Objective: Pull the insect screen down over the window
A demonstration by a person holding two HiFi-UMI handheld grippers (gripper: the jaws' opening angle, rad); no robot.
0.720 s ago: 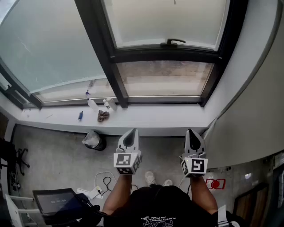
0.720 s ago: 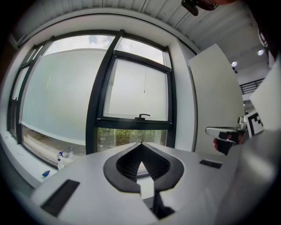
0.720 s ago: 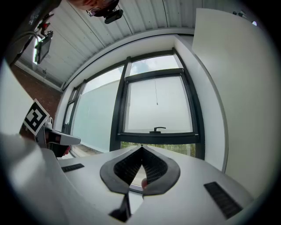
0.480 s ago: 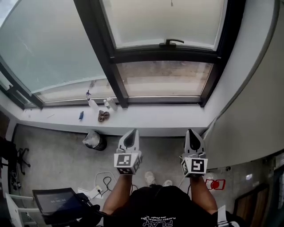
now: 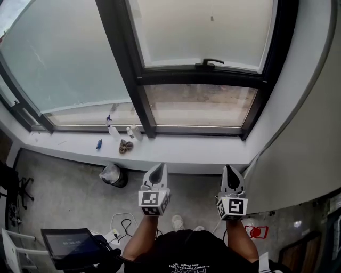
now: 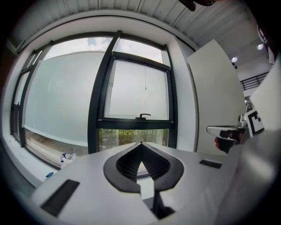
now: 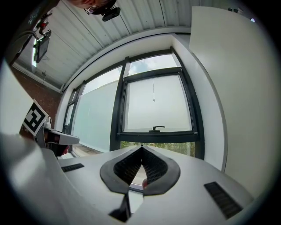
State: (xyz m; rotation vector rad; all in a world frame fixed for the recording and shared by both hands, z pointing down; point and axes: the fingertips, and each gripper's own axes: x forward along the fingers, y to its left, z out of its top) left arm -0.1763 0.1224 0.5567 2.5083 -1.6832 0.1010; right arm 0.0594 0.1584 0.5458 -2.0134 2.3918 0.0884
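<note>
A dark-framed window [image 5: 198, 77] faces me, its upper pane frosted white, with a black handle [image 5: 209, 63] on the middle rail. A thin pull cord [image 5: 211, 10] hangs in front of the upper pane, its small end knob [image 7: 153, 100] showing in the right gripper view. The lower pane [image 6: 131, 137] shows greenery. My left gripper [image 5: 157, 171] and right gripper [image 5: 232, 173] are held side by side well short of the window, both shut with nothing between the jaws. Both point at the window.
A white sill [image 5: 160, 146] carries spray bottles [image 5: 111, 128] and a small brown thing [image 5: 126, 146]. A wider frosted pane [image 5: 58, 58] lies to the left. A white wall [image 5: 303, 133] stands at the right. On the floor are a bin [image 5: 113, 173], cables and a screen [image 5: 66, 242].
The head view has tilted up a little, so the window sits lower in the picture and the cord's end shows. Both grippers stay side by side, shut.
</note>
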